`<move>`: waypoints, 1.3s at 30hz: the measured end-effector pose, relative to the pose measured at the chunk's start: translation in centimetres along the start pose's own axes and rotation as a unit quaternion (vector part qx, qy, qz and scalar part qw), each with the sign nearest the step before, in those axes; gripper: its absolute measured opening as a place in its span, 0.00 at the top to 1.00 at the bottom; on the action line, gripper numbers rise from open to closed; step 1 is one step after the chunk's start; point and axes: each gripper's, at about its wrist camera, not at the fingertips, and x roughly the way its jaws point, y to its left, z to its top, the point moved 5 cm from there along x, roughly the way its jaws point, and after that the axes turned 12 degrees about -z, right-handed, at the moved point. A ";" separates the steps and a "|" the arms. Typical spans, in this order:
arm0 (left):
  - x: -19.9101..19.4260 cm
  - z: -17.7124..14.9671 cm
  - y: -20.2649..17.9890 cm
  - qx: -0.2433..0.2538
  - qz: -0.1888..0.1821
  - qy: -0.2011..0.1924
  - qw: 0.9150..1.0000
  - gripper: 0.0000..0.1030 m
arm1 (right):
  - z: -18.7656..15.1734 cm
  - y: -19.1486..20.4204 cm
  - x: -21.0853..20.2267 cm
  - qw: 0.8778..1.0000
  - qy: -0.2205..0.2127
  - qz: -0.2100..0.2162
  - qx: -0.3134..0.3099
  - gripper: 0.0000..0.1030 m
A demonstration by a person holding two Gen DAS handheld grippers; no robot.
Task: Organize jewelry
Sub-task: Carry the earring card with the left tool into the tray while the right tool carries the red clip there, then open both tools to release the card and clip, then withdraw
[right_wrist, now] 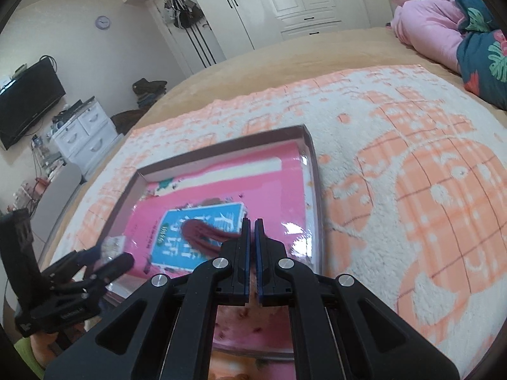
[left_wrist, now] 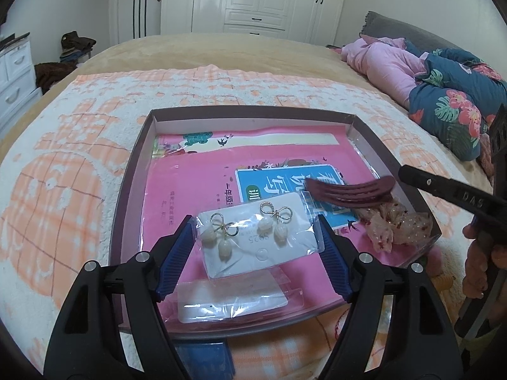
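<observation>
A shallow brown box (left_wrist: 133, 171) lies on the bed with a pink book (left_wrist: 196, 183) inside. On it lies a white card of gold bow pearl earrings (left_wrist: 253, 237) in a clear bag. My left gripper (left_wrist: 256, 237) is open, its blue pads either side of that card. My right gripper (right_wrist: 252, 231) is shut on a dark red hair clip (left_wrist: 351, 190), seen also in the right wrist view (right_wrist: 206, 234), held over the box's right part. A sheer pink scrunchie (left_wrist: 396, 224) lies under the clip. A second clear bag with a blank card (left_wrist: 234, 300) lies nearer me.
The box (right_wrist: 312, 158) sits on a peach and white towel (left_wrist: 79, 174) spread over the bed. Pink and floral bedding (left_wrist: 443, 85) is piled at the far right. White wardrobes (left_wrist: 253, 0) and a drawer unit (right_wrist: 85, 133) stand beyond the bed.
</observation>
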 end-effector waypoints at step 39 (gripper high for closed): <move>-6.4 -0.3 -0.4 -0.018 -0.007 -0.062 0.998 0.11 | -3.6 1.2 -8.8 0.991 -0.099 -0.047 -0.070 0.26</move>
